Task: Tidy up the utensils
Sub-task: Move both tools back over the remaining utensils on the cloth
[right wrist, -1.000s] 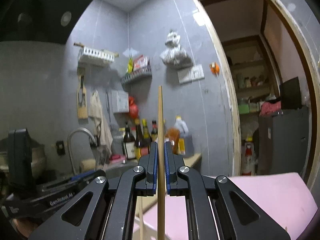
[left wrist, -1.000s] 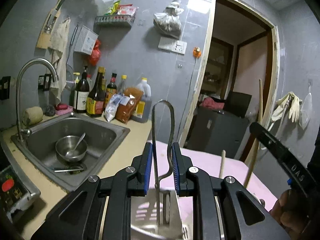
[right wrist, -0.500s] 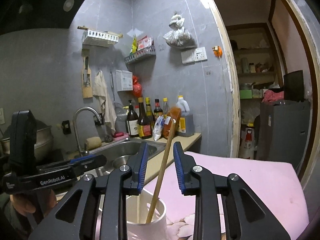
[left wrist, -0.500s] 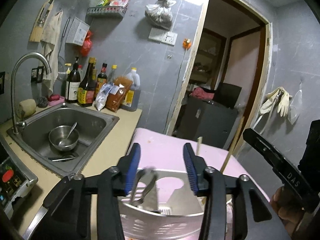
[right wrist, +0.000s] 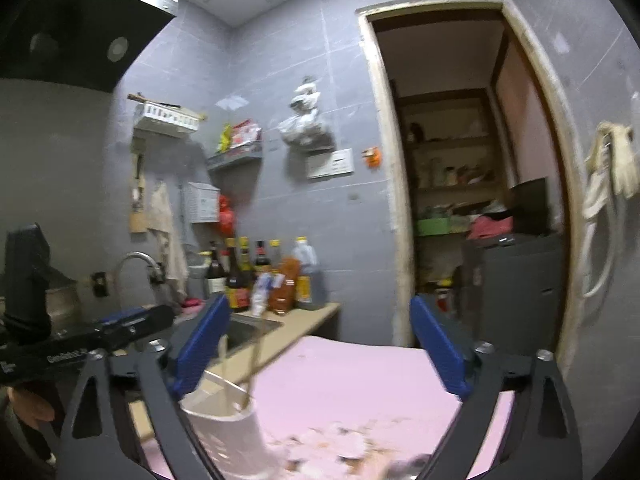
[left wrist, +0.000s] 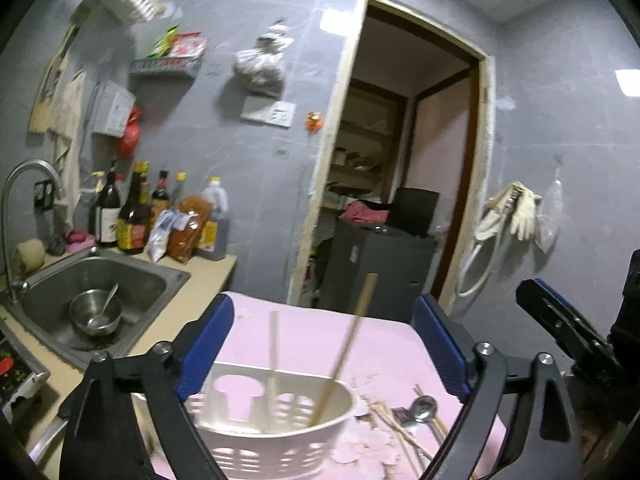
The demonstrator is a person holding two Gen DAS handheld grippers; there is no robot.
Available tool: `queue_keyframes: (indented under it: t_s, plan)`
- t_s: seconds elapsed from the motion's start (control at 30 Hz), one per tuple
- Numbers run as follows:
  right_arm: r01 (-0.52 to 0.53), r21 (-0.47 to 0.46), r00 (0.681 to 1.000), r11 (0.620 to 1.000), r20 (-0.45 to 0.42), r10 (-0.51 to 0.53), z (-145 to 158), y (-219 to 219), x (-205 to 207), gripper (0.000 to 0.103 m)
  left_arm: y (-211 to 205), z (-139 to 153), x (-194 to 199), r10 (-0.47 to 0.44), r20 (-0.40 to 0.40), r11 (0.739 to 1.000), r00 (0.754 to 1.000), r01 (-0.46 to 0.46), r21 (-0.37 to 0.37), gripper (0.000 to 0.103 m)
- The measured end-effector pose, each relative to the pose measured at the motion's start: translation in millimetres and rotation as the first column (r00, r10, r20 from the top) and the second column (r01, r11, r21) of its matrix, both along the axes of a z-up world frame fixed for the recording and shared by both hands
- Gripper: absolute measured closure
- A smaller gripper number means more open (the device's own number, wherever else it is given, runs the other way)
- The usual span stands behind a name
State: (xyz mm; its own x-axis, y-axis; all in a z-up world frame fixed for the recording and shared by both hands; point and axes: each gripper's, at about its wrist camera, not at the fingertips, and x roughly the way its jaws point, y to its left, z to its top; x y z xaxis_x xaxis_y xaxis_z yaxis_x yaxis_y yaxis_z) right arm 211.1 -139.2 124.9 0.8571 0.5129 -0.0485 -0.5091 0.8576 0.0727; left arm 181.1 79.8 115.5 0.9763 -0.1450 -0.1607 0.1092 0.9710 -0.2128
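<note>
Grey-tiled kitchen fills both views: doorway right of centre, steel sink (left wrist: 100, 280) at left of the left wrist frame with a bowl (left wrist: 95, 315) and spoon inside, sauce bottles (left wrist: 132, 216) lined up behind it against the wall. Pink table mat (left wrist: 320, 336) takes the lower centre of both frames.

White perforated utensil holder (left wrist: 276, 432) sits on the mat at bottom centre of the left view, directly under the left gripper (left wrist: 324, 350). Two wooden chopsticks (left wrist: 348, 344) stand in it, one near upright, one leaning right. No metal utensil can be made out inside; motion blur hides that side.

Left gripper: jaws spread wide, nothing between the blue pads. Right gripper (right wrist: 320, 354): jaws equally wide, empty, with the holder (right wrist: 224, 428) at its lower left and chopstick tops poking out.

Loose utensils (left wrist: 416, 412) lie on the mat just right of the holder, lower right of the left view: a metal spoon plus several thin sticks, touching or overlapping.

Judgement: drop-off step reads as finished, both grippers free, task partway through. Next move calls for one gripper to come down on the loose pile and pinch a single piece. Sticks lie flat and tangled, so a low, narrow approach is needed. Spoon handle looks the easier grab.
</note>
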Motion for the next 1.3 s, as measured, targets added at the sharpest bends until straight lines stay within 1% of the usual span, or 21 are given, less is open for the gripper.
queue_keyframes:
  t_s: [0.07,0.13,0.3,0.43,0.63,0.8,0.83,0.93,1.03,1.13,1.2,1.23,1.27,1.3]
  plan:
    - [0.048,-0.011,0.999,0.999,0.022,-0.047,1,-16,-10,0.0,-13,-1,-2,-0.021,0.013,1.0,1.0,0.021,0.014,0.009]
    - [0.086,-0.024,0.996,0.996,0.032,-0.085,0,-29,-17,0.0,-21,-2,-3,-0.036,0.016,0.999,0.999,0.036,0.02,0.008]
    - [0.157,-0.039,0.987,0.987,0.033,-0.155,-10,-58,-29,0.0,-42,-13,-4,-0.067,0.008,0.997,0.998,0.066,0.031,0.004]
    - [0.194,-0.072,0.981,0.978,0.007,-0.194,-24,-76,-29,0.0,-58,-26,-2,-0.104,-0.046,0.994,0.993,0.106,0.04,0.004]
    - [0.186,-0.149,0.973,0.971,-0.11,-0.204,-53,-92,-13,0.0,-85,-56,11,-0.155,-0.191,0.984,0.969,0.169,0.056,0.004]
    - [0.176,-0.186,0.954,0.967,-0.21,-0.214,-72,-102,-1,0.0,-101,-82,26,-0.16,-0.321,0.981,0.933,0.188,0.058,0.004]
    - [0.169,-0.201,0.948,0.965,-0.234,-0.215,-77,-102,3,0.0,-105,-88,30,-0.157,-0.353,0.98,0.922,0.191,0.062,0.004]
    - [0.16,-0.231,0.936,0.96,-0.273,-0.222,-89,-103,9,0.0,-111,-99,39,-0.151,-0.411,0.978,0.899,0.197,0.071,0.004]
    - [0.141,-0.259,0.924,0.955,-0.312,-0.221,-99,-101,17,0.002,-118,-112,48,-0.143,-0.477,0.973,0.867,0.211,0.093,0.005]
    - [0.112,-0.272,0.91,0.956,-0.358,-0.208,-107,-99,25,0.009,-121,-122,57,-0.139,-0.528,0.97,0.838,0.223,0.099,0.005]
    - [0.085,-0.275,0.899,0.958,-0.394,-0.192,-113,-98,30,0.02,-122,-127,64,-0.143,-0.558,0.967,0.818,0.236,0.099,0.007]
    - [0.076,-0.28,0.895,0.957,-0.405,-0.189,-115,-98,32,0.022,-122,-129,66,-0.144,-0.571,0.964,0.808,0.244,0.102,0.011]
    - [0.063,-0.285,0.89,0.956,-0.418,-0.183,-117,-96,34,0.027,-124,-132,69,-0.147,-0.583,0.962,0.799,0.253,0.104,0.017]
    - [0.051,-0.29,0.884,0.956,-0.432,-0.179,-120,-95,37,0.033,-125,-134,72,-0.151,-0.599,0.958,0.786,0.265,0.106,0.021]
